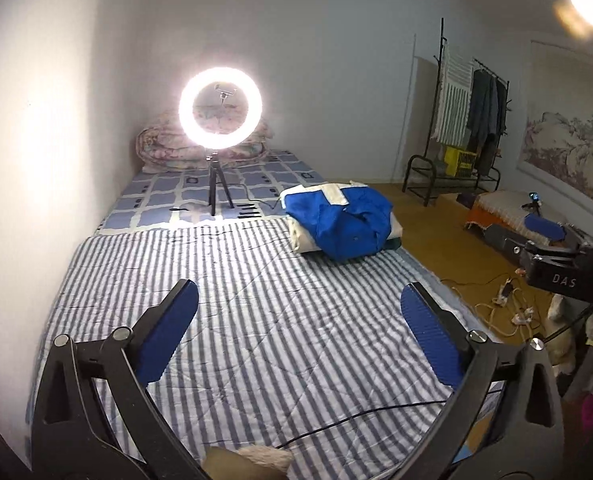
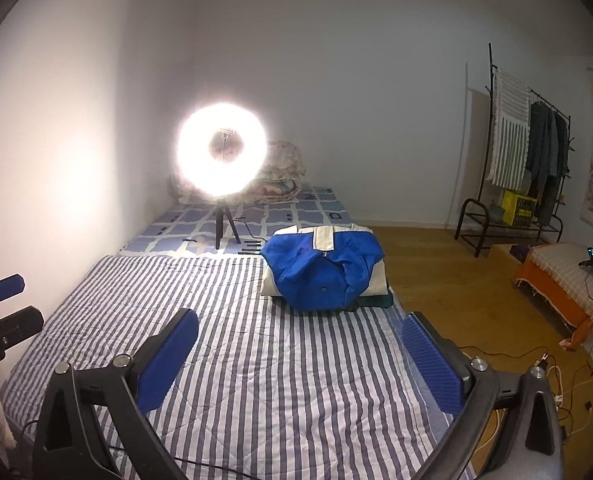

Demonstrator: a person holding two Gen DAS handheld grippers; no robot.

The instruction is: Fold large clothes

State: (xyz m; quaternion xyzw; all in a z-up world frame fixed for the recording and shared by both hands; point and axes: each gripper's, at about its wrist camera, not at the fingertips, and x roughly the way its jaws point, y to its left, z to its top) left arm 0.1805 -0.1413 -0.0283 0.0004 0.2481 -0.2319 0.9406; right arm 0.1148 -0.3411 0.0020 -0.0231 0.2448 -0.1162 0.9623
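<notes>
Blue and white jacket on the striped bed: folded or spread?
Folded: the blue and white jacket sits as a compact bundle atop other folded cloth.

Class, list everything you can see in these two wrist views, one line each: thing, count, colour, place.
Folded jacket: one, blue and cream, on a pile at the bed's right edge.
Striped quilt: one, blue-white, covering the near bed.
Checked sheet: one, blue-white, far bed.
Ring light on tripod: one, lit, on the checked sheet.
Rolled floral bedding: one, pinkish, behind the light.
Clothes rack: one, black, far right wall.
Low orange-edged bed: one, right floor.
Left gripper: black with blue pads, open, empty.
Right gripper: same, open, empty.
</notes>
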